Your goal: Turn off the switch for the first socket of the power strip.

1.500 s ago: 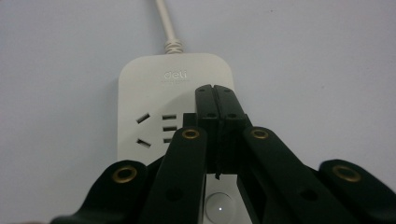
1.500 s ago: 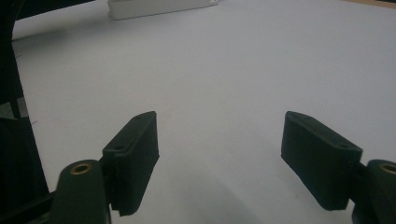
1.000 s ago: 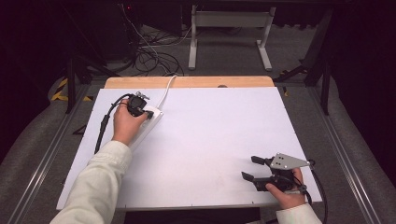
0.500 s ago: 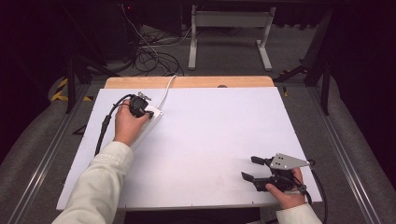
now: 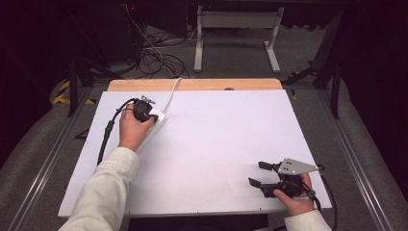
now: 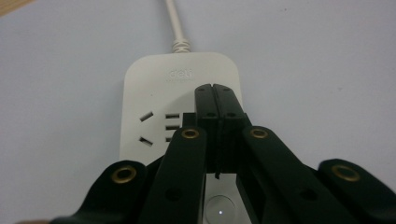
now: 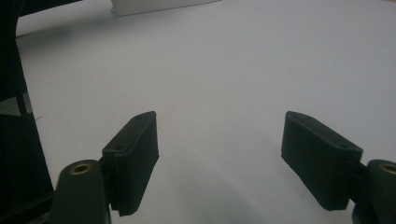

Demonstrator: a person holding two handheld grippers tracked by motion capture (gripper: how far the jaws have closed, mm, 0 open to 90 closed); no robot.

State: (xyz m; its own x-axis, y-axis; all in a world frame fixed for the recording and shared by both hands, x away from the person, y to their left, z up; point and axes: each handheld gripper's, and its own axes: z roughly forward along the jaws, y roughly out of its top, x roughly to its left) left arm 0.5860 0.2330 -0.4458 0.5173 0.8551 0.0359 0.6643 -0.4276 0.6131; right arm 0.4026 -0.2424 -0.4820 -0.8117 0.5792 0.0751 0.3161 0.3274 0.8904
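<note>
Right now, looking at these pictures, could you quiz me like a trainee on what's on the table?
1. True or false: the left tongs are closed, with their tips over the white power strip.
2. Which tongs are open? A) left B) right C) both
3. Fill in: the power strip's cord runs toward the ___ edge of the table.

Key: 1 true. 2 B: the right tongs have a wide gap between their jaws, above bare tabletop. 3 far (the wooden edge away from the person).
</note>
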